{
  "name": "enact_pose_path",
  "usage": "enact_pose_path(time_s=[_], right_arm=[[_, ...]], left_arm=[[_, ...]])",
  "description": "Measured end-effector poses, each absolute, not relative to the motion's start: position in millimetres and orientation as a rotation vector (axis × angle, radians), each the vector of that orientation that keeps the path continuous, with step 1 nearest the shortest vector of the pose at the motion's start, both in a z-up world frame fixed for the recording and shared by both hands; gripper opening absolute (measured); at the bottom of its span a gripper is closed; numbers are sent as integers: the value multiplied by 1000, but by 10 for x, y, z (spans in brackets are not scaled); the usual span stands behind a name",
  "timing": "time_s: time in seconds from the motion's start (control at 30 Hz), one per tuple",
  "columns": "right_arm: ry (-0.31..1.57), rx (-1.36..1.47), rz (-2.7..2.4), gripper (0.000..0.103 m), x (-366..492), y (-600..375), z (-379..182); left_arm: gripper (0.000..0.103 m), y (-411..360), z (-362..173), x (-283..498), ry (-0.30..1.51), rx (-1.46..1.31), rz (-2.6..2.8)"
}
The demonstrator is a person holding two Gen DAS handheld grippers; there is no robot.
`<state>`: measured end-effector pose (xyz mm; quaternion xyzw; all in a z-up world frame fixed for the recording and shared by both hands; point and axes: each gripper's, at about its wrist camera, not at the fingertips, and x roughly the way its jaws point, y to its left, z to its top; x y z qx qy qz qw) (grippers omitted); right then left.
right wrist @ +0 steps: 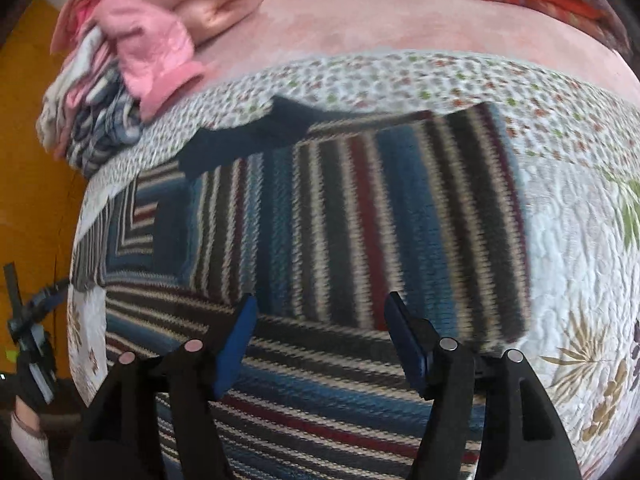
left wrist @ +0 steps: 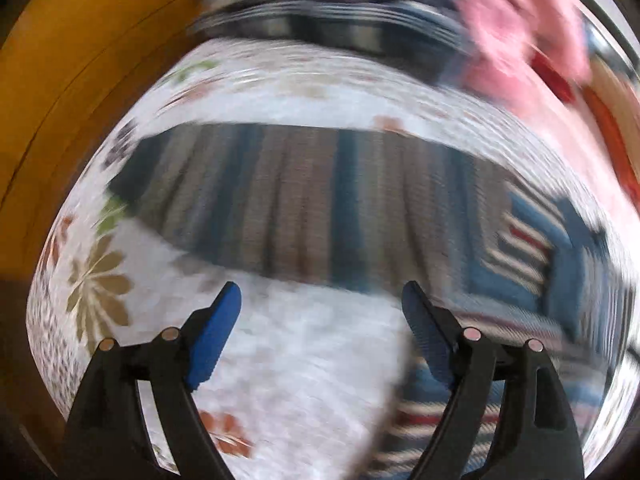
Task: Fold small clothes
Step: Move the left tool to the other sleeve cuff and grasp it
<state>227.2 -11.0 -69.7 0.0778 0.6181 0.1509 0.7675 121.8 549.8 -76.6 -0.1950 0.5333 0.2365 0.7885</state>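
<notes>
We've got the sweater lying flat on the quilt, a striped knit in blue, dark red, cream and black. In the right wrist view it fills most of the middle, with one part folded over so its stripes run across the ones nearer us. A dark blue bit sticks out at its far edge, could be the collar, can't really tell.

Our right gripper hangs over the near part of the sweater, jaws spread wide, nothing between them. Whether the tips touch the knit we can't say.

Our left gripper is also spread wide and empty. It sits over bare white quilt, with the sweater just ahead and running off to the right. That view is badly smeared, so details are mushy.

Off at the far left corner of the quilt there's a pile of other clothes: something pink on top, something navy-and-white striped under it. Beyond the quilt is a pink sheet. In the bottom left of the right view we can make out the other gripper's body and a bit of a hand.
</notes>
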Motion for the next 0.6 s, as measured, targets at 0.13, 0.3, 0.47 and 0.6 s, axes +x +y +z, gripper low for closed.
enact_pose_path(time_s=[0.13,0.3,0.47,0.6], right_arm=[[1342,116,349,68,2207,77,-733],[1327,25,370,68,2133,245,-787],[1314,-25,373,68,2099,312,-817],[1308,-33,368,68,2107,312,-821]], left_arm=[[82,6140,-983,1059,1135,-631,589],[82,6590,-1272,922,1124,-774,644],[82,6878,-1484,897,1072,-895,637],[83,6935,-1564,975,1042,-931,624]])
